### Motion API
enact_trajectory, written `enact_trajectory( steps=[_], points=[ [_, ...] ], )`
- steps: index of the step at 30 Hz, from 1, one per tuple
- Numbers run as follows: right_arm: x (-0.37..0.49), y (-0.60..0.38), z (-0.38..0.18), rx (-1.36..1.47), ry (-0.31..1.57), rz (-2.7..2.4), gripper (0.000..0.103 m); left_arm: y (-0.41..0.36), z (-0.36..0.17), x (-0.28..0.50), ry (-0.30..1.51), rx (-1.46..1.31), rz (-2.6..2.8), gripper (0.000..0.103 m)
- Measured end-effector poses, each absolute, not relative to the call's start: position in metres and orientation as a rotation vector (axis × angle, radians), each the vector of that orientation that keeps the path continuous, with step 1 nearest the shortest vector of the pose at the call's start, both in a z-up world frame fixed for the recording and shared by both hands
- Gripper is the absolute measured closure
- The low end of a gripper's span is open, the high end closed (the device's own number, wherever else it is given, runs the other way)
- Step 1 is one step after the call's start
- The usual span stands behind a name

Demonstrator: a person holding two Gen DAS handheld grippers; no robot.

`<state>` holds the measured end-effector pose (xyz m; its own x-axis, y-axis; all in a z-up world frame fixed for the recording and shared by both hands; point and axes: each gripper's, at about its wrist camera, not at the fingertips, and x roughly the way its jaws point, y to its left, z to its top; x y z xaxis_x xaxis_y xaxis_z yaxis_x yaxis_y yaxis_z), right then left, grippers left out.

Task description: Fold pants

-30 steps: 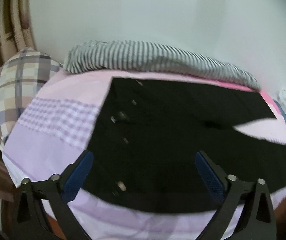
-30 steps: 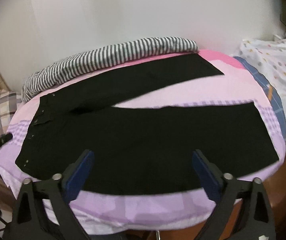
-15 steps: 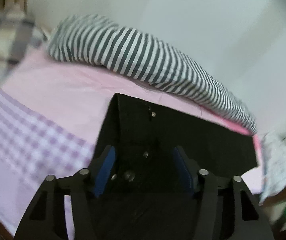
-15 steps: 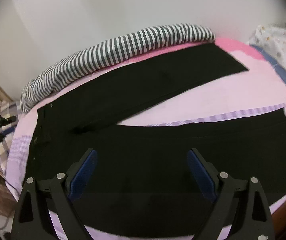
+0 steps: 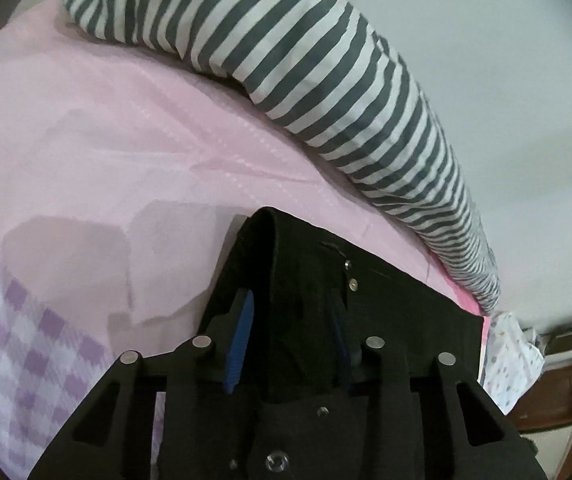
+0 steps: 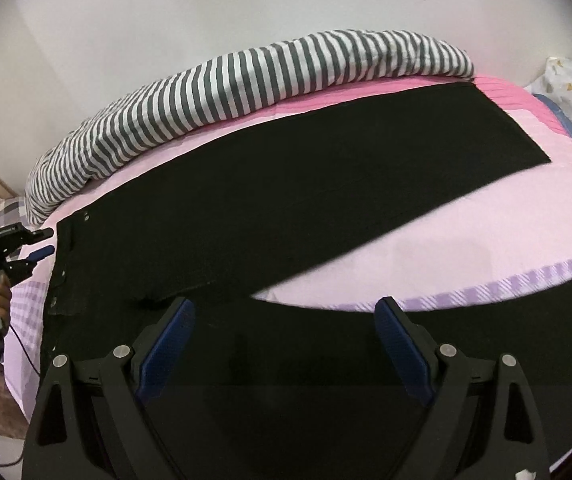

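Where L hand-held gripper (image 5: pixel 287 344) gaped earlier, now pinched waistband (image 5: pixel 274 248), lifted.

Near pant leg (image 6: pixel 545 340) hem cut off right.

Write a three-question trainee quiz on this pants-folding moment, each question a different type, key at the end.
1. True or false: the left gripper has closed on the waistband of the black pants.
2. Multiple choice: the right gripper is (A) shut on a pant leg, (B) open above the near leg, (C) out of view.
3. Fill in: along the far side of the pink bedsheet, by the wall, lies a bunched ______ blanket.

Key: 1 true; 2 B; 3 striped.
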<state>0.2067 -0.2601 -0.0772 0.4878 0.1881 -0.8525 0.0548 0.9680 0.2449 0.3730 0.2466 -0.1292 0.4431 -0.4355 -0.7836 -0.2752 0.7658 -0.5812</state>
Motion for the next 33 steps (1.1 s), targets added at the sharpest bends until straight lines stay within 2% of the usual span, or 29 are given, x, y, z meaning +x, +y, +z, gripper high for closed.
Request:
enact_trajectory(
  steps=[6,16,17,18,20,24,33],
  points=[
    [0.23,-0.245,-0.086,0.23,1.078,0.1,0.013,0.245,-0.142,0.392,1.143,-0.761,-0.151,0.079],
    [0.264,-0.235,-0.097,0.202,1.094,0.136,0.013,0.24,-0.151,0.409,1.089,-0.809,-0.16,0.082],
    [0.266,-0.234,-0.098,0.193,1.095,0.141,0.013,0.241,-0.151,0.41,1.081,-0.815,-0.164,0.084],
    [0.27,-0.233,-0.099,0.177,1.098,0.148,0.013,0.242,-0.151,0.409,1.074,-0.814,-0.17,0.093],
    [0.275,-0.232,-0.098,0.138,1.096,0.165,0.013,0.241,-0.15,0.409,1.068,-0.785,-0.173,0.094],
    [0.292,-0.233,-0.091,0.014,1.082,0.225,0.013,0.237,-0.135,0.402,1.029,-0.735,-0.17,0.095],
    [0.368,-0.24,-0.07,-0.286,1.084,0.52,0.013,0.214,-0.063,0.345,0.793,-0.607,-0.243,0.097]
  ],
)
